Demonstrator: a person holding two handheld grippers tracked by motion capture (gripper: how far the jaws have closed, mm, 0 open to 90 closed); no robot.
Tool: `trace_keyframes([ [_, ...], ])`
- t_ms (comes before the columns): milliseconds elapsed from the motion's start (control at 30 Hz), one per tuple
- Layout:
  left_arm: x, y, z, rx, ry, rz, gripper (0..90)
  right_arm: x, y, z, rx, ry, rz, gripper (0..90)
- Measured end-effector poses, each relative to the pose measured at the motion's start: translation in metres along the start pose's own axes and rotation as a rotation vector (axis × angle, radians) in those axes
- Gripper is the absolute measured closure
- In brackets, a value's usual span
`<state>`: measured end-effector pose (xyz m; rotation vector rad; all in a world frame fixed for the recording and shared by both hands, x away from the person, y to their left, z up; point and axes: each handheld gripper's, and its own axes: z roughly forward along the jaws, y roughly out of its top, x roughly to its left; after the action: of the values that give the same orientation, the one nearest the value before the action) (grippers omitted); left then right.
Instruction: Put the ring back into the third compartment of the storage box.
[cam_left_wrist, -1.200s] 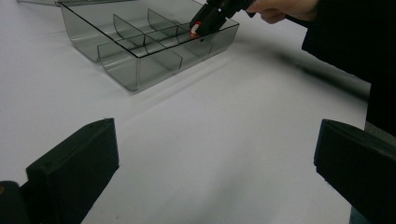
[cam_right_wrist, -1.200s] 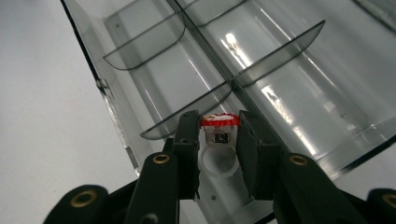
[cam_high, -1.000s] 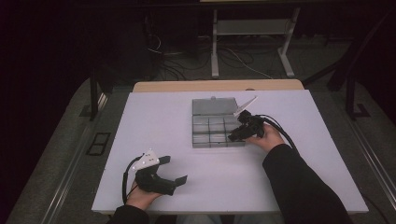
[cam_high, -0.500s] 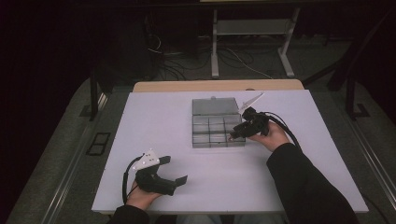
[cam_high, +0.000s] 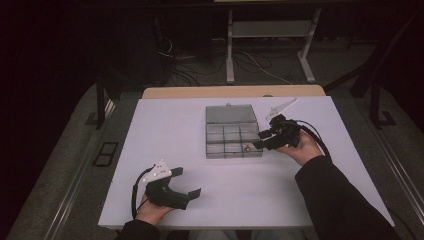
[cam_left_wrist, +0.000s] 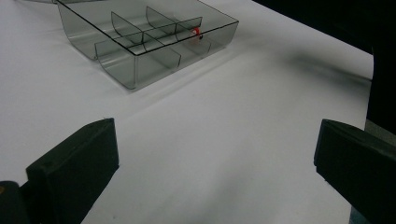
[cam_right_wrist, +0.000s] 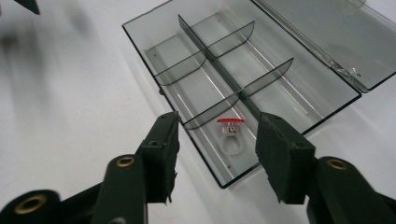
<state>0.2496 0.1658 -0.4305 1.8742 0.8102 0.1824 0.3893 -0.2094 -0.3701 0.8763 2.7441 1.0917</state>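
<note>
A clear grey compartment box (cam_high: 207, 142) lies on the white table (cam_high: 165, 130), its lid (cam_high: 231, 113) folded open at the back. A small ring with a red top (cam_right_wrist: 229, 133) lies in the box's near right compartment (cam_high: 246, 147). My right gripper (cam_high: 257, 140) hovers at the box's right front corner, tilted down over the ring. Its jaws have just been opening, and the pads (cam_right_wrist: 163, 140) stand clear of the ring below them. My left gripper (cam_high: 189, 181) rests open near the table's front left, with nothing between its fingers (cam_left_wrist: 79, 163). It looks towards the box (cam_left_wrist: 135, 51) and the ring (cam_left_wrist: 196, 31).
A dark sleeve (cam_high: 330, 200) reaches in from the lower right. A wooden strip (cam_high: 230, 92) runs along the table's far edge. Beyond it, desk legs (cam_high: 230, 55) and cables lie on the dark floor. White tabletop stretches between the box and the left gripper.
The right gripper has risen and drawn back a little to the right of the box, and its jaws have parted. The left hand has stayed where it was.
</note>
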Motion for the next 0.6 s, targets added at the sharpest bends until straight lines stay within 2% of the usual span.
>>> trace_keyframes([
  [233,0.0,0.0,0.0,-0.004,0.001,-0.004,0.0,0.006,-0.006,-0.016,-0.014,-0.018,0.011,34.0],
  [433,0.0,0.0,0.0,-0.001,0.001,-0.004,0.0,0.011,-0.017,-0.026,-0.017,-0.035,0.057,9.2],
  [467,0.0,0.0,0.0,-0.002,0.001,-0.003,0.0,0.012,-0.022,-0.028,-0.016,-0.047,0.081,0.0],
  [600,0.0,0.0,0.0,-0.002,0.001,-0.004,0.0,0.014,-0.029,-0.033,-0.029,-0.053,0.108,0.0],
])
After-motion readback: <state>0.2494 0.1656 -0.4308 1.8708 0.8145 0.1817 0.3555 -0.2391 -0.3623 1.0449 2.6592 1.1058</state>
